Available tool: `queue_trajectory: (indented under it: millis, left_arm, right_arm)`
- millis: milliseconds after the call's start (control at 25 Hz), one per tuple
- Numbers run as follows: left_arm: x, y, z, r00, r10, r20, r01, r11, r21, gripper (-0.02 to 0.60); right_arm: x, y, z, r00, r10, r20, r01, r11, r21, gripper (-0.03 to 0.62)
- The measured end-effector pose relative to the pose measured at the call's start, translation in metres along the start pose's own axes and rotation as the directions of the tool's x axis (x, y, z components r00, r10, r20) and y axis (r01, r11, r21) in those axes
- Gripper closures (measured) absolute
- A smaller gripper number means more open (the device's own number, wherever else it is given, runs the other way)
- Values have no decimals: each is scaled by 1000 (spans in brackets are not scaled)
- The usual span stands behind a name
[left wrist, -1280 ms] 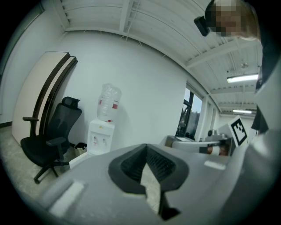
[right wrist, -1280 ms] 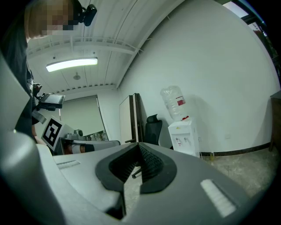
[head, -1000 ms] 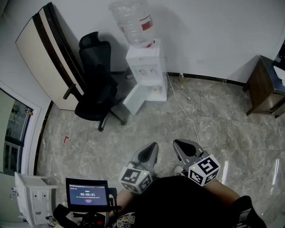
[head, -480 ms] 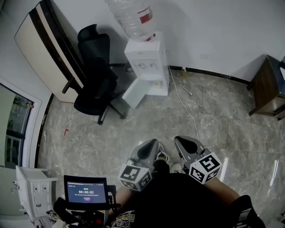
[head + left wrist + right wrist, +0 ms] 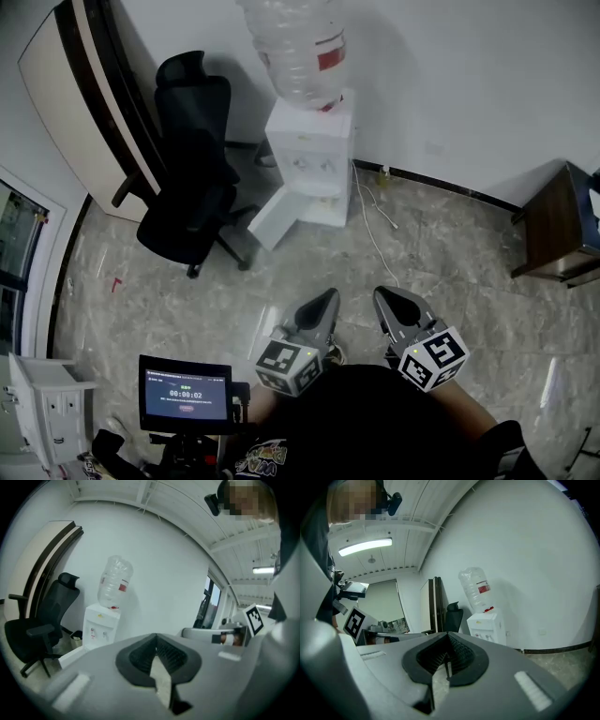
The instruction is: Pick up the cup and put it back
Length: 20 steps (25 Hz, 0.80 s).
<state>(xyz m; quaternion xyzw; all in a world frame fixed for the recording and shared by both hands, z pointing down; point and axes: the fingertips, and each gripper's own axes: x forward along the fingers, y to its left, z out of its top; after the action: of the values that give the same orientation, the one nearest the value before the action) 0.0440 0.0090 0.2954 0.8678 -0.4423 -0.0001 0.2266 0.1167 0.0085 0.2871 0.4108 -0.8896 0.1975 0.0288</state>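
Note:
No cup shows in any view. In the head view my left gripper (image 5: 326, 297) and right gripper (image 5: 382, 296) are held side by side close to the person's body, above the marble floor, and point toward a white water dispenser (image 5: 309, 155). A clear bottle (image 5: 300, 47) stands on top of the dispenser. Both grippers are shut with nothing between the jaws. The left gripper view looks over its closed jaws (image 5: 157, 641) at the dispenser (image 5: 99, 625). The right gripper view looks over its closed jaws (image 5: 447, 639) at the same dispenser (image 5: 486, 625).
A black office chair (image 5: 192, 178) stands left of the dispenser, whose lower door (image 5: 281, 211) hangs open. A white cable (image 5: 375, 234) trails over the floor. A brown cabinet (image 5: 558, 225) is at the right, a small screen (image 5: 186, 394) at the lower left, and a board (image 5: 84, 103) leans on the wall.
The head view has shifted, so the dispenser and chair look larger and closer. Both grippers stay shut in the same place near the body.

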Motion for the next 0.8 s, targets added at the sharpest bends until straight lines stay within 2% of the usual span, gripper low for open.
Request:
queue_trajectory:
  millis: [240,520,800]
  left_arm:
    - [27,65,19,999,33,-8,-34,999,-41,577]
    - [50,114,32,993,117,-6,-117,990,-73,577]
    - [117,149,49,970,243,26,-240,966,-98,577]
  right_arm:
    - [77,-9,18,999,33,-10,-33,999,3,585]
    - [130,-32,25,996,77,-45,-77,997,22,585]
    - [183,-103,41,980,174,-95,-173,985,15,585]
